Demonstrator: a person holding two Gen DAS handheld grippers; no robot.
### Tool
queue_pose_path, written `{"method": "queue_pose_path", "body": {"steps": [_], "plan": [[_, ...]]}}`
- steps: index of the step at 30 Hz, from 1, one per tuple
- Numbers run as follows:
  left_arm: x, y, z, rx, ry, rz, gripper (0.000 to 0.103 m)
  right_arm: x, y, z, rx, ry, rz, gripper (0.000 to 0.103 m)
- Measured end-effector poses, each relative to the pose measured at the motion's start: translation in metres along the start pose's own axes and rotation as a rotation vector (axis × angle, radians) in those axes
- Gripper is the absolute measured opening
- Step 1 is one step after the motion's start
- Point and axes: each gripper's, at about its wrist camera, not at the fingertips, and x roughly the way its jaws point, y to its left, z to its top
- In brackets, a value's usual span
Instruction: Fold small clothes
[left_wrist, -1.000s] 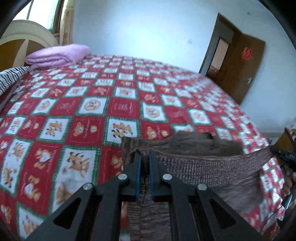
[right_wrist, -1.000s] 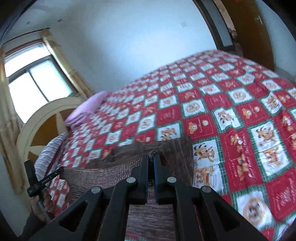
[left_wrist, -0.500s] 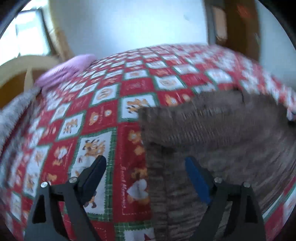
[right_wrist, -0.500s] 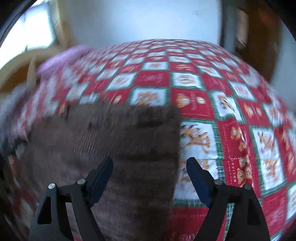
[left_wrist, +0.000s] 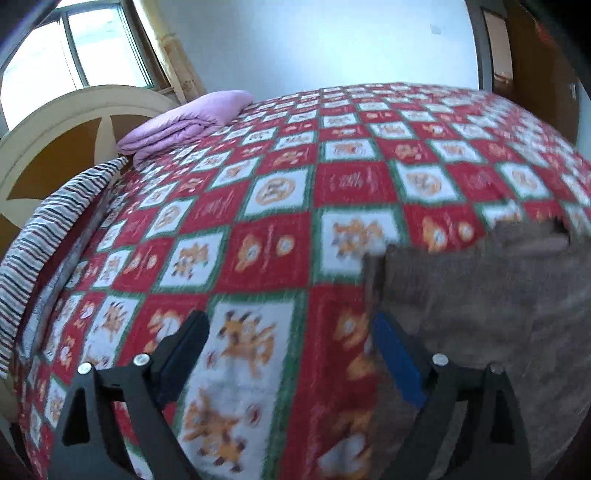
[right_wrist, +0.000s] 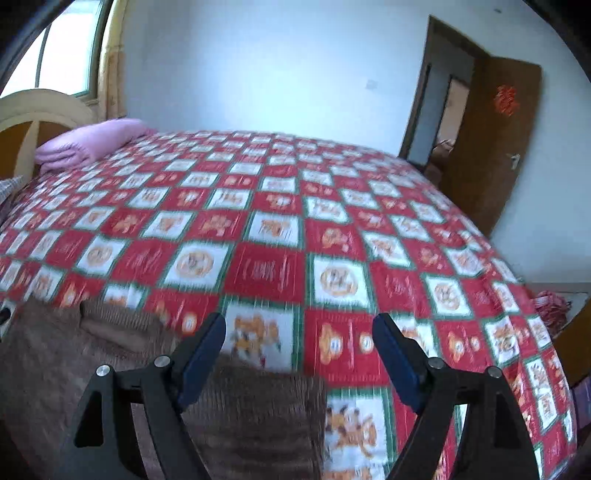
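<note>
Both tongs, left tongs (left_wrist: 290, 345) and right tongs (right_wrist: 299, 349), just let go and now stand wide; the brown knitted garment (right_wrist: 255, 413) lies folded on the bed (right_wrist: 280, 273).

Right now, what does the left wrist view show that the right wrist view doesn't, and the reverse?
Left wrist only: the window panes almost in full and a striped cloth along the bed's edge.

Right wrist only: the open brown door with its red decoration.

Both: the red patchwork bedspread, the folded purple quilt, the brown knit garment, and each view's own gripper, left gripper and right gripper, open and holding nothing.
</note>
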Motion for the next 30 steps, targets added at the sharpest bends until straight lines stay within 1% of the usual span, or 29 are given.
{"method": "queue_pose_path", "body": {"steps": [2, 5, 6, 9, 11, 14, 16, 18, 20, 21, 23, 24, 26, 28, 30], "plan": [[-0.001, 0.007, -0.016, 0.005, 0.010, -0.011, 0.093, 0.000, -0.011, -0.023, 0.033, 0.026, 0.041, 0.082], [-0.012, 0.011, -0.035, -0.019, 0.009, -0.043, 0.093, 0.003, -0.027, -0.050, 0.129, 0.079, 0.123, 0.082], [-0.019, 0.014, -0.041, -0.034, 0.001, -0.063, 0.093, 0.001, -0.037, -0.065, 0.183, 0.097, 0.158, 0.082], [-0.032, 0.015, -0.046, -0.058, -0.023, -0.104, 0.093, -0.007, -0.055, -0.089, 0.290, 0.114, 0.186, 0.082], [-0.036, 0.005, -0.046, -0.040, -0.028, -0.129, 0.095, -0.012, -0.061, -0.099, 0.340, 0.117, 0.198, 0.082], [-0.033, -0.008, -0.048, -0.024, -0.021, -0.109, 0.095, -0.022, -0.064, -0.113, 0.374, 0.118, 0.198, 0.082], [-0.024, -0.016, -0.052, -0.015, 0.005, -0.072, 0.096, -0.028, -0.061, -0.118, 0.369, 0.120, 0.201, 0.082], [-0.026, -0.016, -0.056, -0.021, -0.019, -0.047, 0.098, -0.034, -0.056, -0.120, 0.349, 0.125, 0.210, 0.082], [-0.025, -0.014, -0.058, -0.036, -0.017, -0.044, 0.101, -0.040, -0.044, -0.118, 0.298, 0.116, 0.224, 0.082], [-0.024, -0.012, -0.058, -0.047, -0.012, -0.052, 0.102, -0.042, -0.037, -0.116, 0.258, 0.109, 0.218, 0.082], [-0.021, -0.009, -0.060, -0.064, -0.004, -0.073, 0.103, -0.039, -0.025, -0.106, 0.184, 0.095, 0.173, 0.082], [-0.020, -0.005, -0.060, -0.085, 0.002, -0.091, 0.103, -0.036, -0.024, -0.102, 0.186, 0.091, 0.178, 0.082], [-0.018, -0.001, -0.062, -0.112, 0.009, -0.121, 0.103, -0.022, -0.025, -0.088, 0.221, 0.090, 0.219, 0.080], [-0.017, 0.001, -0.063, -0.129, 0.010, -0.135, 0.103, -0.006, -0.027, -0.073, 0.241, 0.091, 0.212, 0.054], [-0.018, 0.001, -0.065, -0.137, 0.002, -0.141, 0.103, 0.014, -0.027, -0.060, 0.242, 0.106, 0.219, 0.053]]}}
